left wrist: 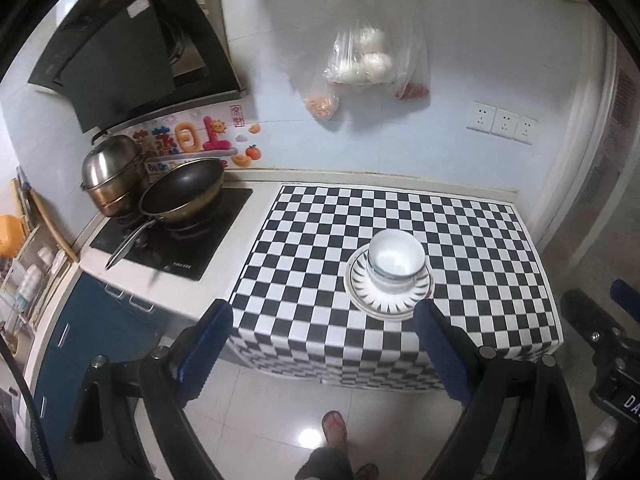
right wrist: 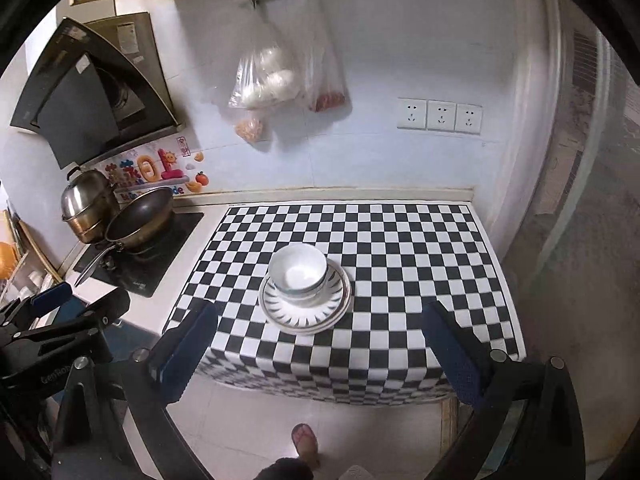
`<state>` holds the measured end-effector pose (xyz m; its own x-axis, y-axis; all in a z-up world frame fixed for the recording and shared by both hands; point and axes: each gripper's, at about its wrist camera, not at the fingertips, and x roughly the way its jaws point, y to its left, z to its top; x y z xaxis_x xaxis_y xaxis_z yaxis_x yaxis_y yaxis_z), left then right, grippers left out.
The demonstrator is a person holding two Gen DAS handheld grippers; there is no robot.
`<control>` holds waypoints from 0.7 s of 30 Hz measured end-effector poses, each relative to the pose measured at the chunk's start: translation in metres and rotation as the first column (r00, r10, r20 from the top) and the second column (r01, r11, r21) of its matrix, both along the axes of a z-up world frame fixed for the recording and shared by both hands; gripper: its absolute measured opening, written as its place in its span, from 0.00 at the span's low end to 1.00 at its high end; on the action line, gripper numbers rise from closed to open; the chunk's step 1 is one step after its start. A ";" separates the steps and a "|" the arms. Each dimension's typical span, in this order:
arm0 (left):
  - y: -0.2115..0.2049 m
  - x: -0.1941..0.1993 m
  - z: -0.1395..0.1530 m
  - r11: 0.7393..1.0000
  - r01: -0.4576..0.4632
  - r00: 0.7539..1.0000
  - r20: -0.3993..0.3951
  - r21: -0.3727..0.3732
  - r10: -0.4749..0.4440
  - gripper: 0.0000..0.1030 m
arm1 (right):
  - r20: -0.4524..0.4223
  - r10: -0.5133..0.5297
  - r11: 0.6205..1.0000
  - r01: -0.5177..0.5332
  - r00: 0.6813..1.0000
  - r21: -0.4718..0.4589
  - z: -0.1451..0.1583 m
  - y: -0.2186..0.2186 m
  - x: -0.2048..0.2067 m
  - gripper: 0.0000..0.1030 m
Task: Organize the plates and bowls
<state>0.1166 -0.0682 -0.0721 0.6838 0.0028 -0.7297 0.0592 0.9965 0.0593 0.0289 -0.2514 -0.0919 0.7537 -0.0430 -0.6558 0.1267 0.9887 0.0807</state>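
Bowls (right wrist: 297, 276) sit nested on the stacked plates (right wrist: 306, 312), centre of frame, on the checkered counter (right wrist: 400, 248) near its front edge. The stack looks finished, we judge. Left claw (left wrist: 324, 344) and right claw (right wrist: 320, 348) both hang released, empty, well apart from the stack, over the floor (right wrist: 248, 420). To close out well: we keep both claws clear of the plate rim and avoid the wok handle (left wrist: 128, 246) at mid left.
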 end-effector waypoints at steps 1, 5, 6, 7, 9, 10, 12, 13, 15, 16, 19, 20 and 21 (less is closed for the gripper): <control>0.000 -0.007 0.002 1.000 -0.001 1.000 0.003 0.006 0.001 0.90 | 0.003 -0.002 1.000 0.002 1.000 -0.004 0.002 0.000 -0.009 1.00; 0.002 -0.036 0.015 1.000 0.003 1.000 0.021 0.012 -0.003 0.90 | 0.013 -0.025 0.999 0.025 1.000 -0.022 0.012 0.002 -0.042 1.00; 0.003 -0.041 0.017 1.000 0.006 1.000 0.023 0.006 -0.006 0.90 | 0.016 -0.030 0.999 0.030 0.999 -0.023 0.015 0.002 -0.050 1.00; 0.004 -0.047 0.020 1.000 0.011 1.000 0.027 0.001 -0.011 0.90 | 0.024 -0.038 0.999 0.039 0.999 -0.025 0.018 0.003 -0.061 1.00; 0.007 -0.062 0.027 1.000 0.018 0.999 0.049 0.003 -0.018 0.90 | 0.033 -0.059 0.998 0.060 0.998 -0.034 0.025 0.005 -0.075 1.00; 0.008 -0.067 0.028 1.000 0.023 0.998 0.057 0.006 -0.023 0.90 | 0.042 -0.070 0.997 0.072 0.997 -0.039 0.028 0.007 -0.086 1.00; 0.012 -0.077 0.032 0.999 0.033 0.997 0.065 0.004 -0.033 0.90 | 0.056 -0.083 0.995 0.085 0.995 -0.042 0.034 0.011 -0.103 1.00; 0.015 -0.083 0.034 0.999 0.043 0.997 0.066 -0.005 -0.042 0.90 | 0.061 -0.092 0.994 0.094 0.994 -0.046 0.037 0.013 -0.112 1.00; 0.022 -0.094 0.038 0.999 0.051 0.996 0.079 -0.012 -0.050 0.90 | 0.070 -0.098 0.993 0.102 0.993 -0.051 0.043 0.018 -0.125 1.00; 0.025 -0.098 0.041 0.998 0.055 0.995 0.083 -0.014 -0.054 0.90 | 0.080 -0.100 0.993 0.105 0.992 -0.055 0.045 0.023 -0.135 1.00; 0.036 -0.111 0.045 0.998 0.064 0.994 0.086 -0.017 -0.062 0.90 | 0.096 -0.113 0.991 0.120 0.989 -0.065 0.053 0.036 -0.155 1.00; 0.041 -0.115 0.046 0.998 0.065 0.994 0.088 -0.020 -0.063 0.90 | 0.097 -0.115 0.990 0.122 0.989 -0.064 0.054 0.040 -0.161 1.00; 0.045 -0.119 0.048 0.998 0.066 0.994 0.089 -0.020 -0.064 0.90 | 0.099 -0.117 0.990 0.123 0.988 -0.066 0.056 0.044 -0.166 1.00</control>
<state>-0.0026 -0.0231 -0.0246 0.7439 -0.0600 -0.6655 0.1195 0.9919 0.0441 -0.1369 -0.2074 -0.0360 0.7986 -0.1814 -0.5738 0.2400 0.9704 0.0272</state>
